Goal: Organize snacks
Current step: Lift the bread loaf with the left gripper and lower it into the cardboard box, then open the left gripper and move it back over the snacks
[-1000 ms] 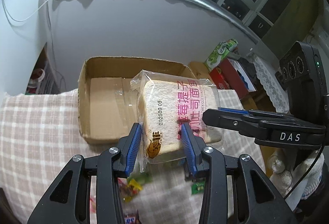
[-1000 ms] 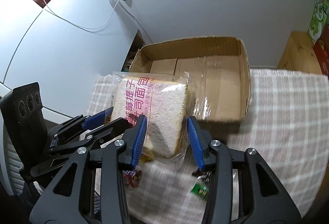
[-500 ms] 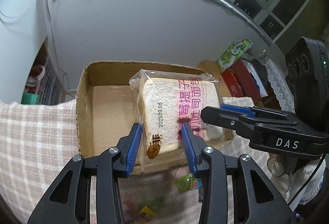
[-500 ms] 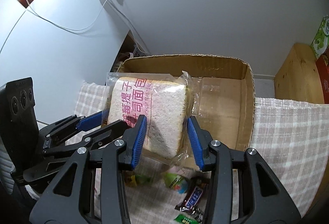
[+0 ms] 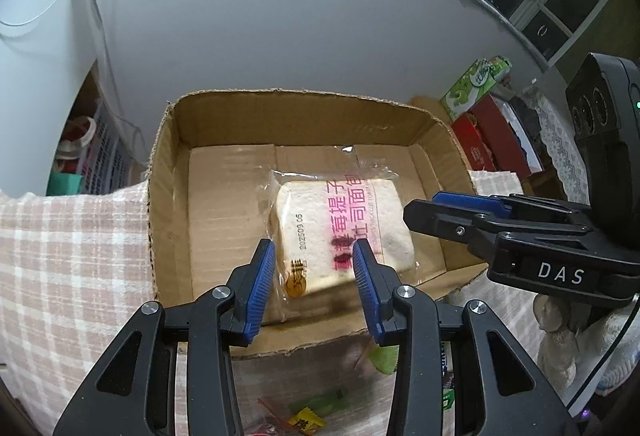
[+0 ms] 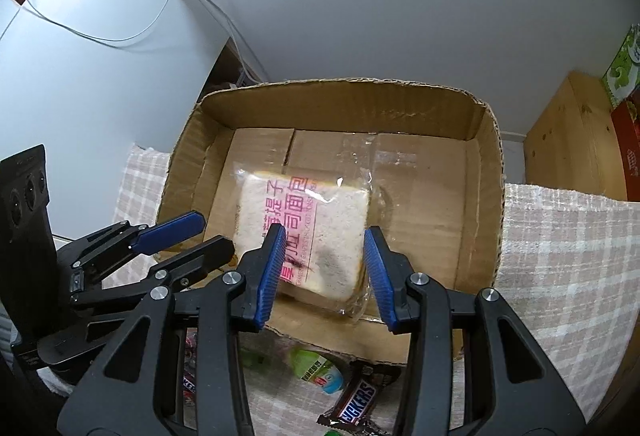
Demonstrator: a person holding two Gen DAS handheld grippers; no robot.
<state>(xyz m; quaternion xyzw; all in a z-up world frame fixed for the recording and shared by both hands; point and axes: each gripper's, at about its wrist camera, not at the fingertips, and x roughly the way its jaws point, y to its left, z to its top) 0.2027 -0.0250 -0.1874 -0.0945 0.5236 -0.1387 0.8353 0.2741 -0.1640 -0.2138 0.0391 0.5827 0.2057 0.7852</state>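
Observation:
A clear packet of sliced toast bread [image 5: 340,228] with pink print lies inside an open cardboard box [image 5: 164,172]; it also shows in the right wrist view [image 6: 308,232], in the same box [image 6: 484,196]. My left gripper [image 5: 314,256] is open above the packet's near end, not touching it. My right gripper [image 6: 324,240] is open over the packet's near edge. Each gripper shows in the other's view: the right one [image 5: 460,208] and the left one [image 6: 192,232].
Small snacks lie on the checked cloth [image 6: 568,260] in front of the box: a Snickers bar [image 6: 356,404], a green packet [image 6: 316,368], candy wrappers [image 5: 308,420]. A wooden cabinet [image 6: 568,140] and red and green boxes [image 5: 480,116] stand to the right. A white wall rises behind the box.
Both grippers carried the bread packet forward over the box, then opened. The packet now lies on the box floor, free of both.

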